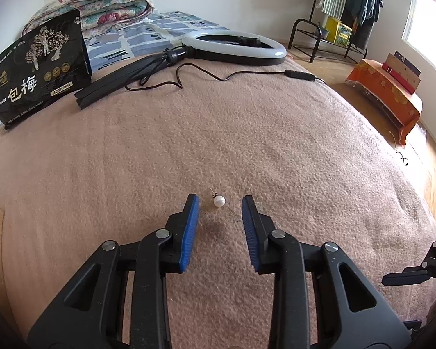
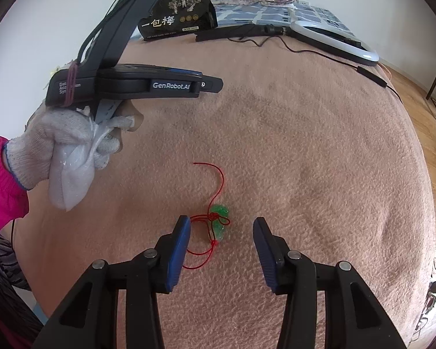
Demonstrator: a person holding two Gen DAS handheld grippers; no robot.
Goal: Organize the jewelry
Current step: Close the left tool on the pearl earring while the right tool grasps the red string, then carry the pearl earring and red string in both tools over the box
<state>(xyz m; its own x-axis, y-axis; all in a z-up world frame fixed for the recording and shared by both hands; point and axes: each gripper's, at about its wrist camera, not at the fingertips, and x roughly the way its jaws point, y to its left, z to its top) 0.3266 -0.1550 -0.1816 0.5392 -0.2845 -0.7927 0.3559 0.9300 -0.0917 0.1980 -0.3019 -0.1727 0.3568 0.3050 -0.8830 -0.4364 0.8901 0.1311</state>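
My left claw [image 1: 220,203] and right claw [image 2: 221,226], both unclenched, straddle pearl earring [image 1: 219,201] and jade pendant [image 2: 219,222]; blanket [image 1: 247,145] pile may snag either.

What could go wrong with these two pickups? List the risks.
1. The pearl earring is small and round; the left gripper pads may squirt it away or press it into the pink blanket.
2. The red cord loops beside the right gripper; it could snag a pad and drag the green pendant.
3. Either could pinch blanket pile instead.
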